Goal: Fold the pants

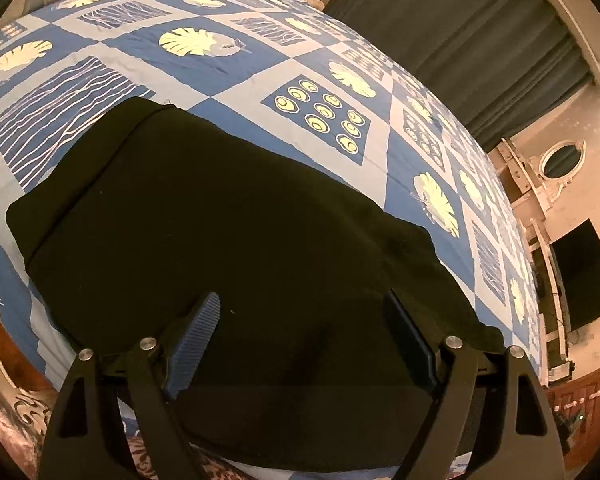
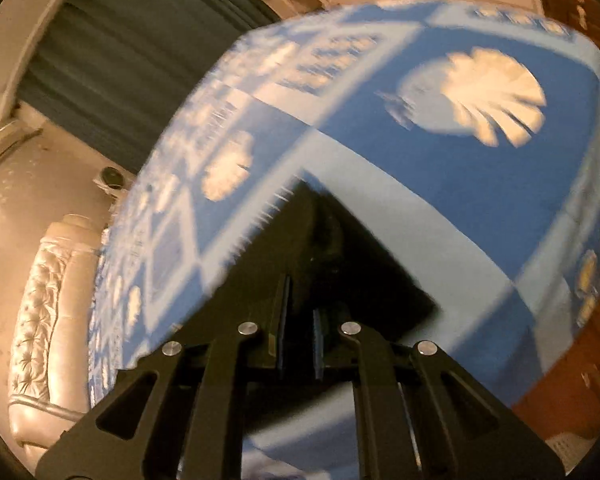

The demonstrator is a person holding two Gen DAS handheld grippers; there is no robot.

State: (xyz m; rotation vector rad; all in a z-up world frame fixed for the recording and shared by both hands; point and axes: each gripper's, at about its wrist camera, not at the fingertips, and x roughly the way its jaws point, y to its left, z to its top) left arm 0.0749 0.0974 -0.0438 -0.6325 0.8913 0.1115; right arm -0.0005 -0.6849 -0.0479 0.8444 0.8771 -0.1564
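Note:
Black pants [image 1: 228,216] lie folded into a broad slab on the blue patterned bedspread [image 1: 256,76], filling the middle of the left wrist view. My left gripper [image 1: 302,296] hovers over their near part, jaws wide apart, and nothing is pinched between the blue ribbed pads [image 1: 198,332]. In the blurred right wrist view, my right gripper [image 2: 300,296] is shut, with a dark flap of the pants [image 2: 352,248] running out from between its fingertips over the bedspread [image 2: 440,168]. How much cloth sits inside the jaws is hidden.
Dark curtains [image 1: 460,40] hang beyond the bed's far side. A white mirrored dresser [image 1: 556,168] and a dark screen [image 1: 580,272] stand to the right. A tufted pale headboard [image 2: 44,300] shows at the left of the right wrist view. Patterned carpet [image 1: 16,412] lies below the bed's near edge.

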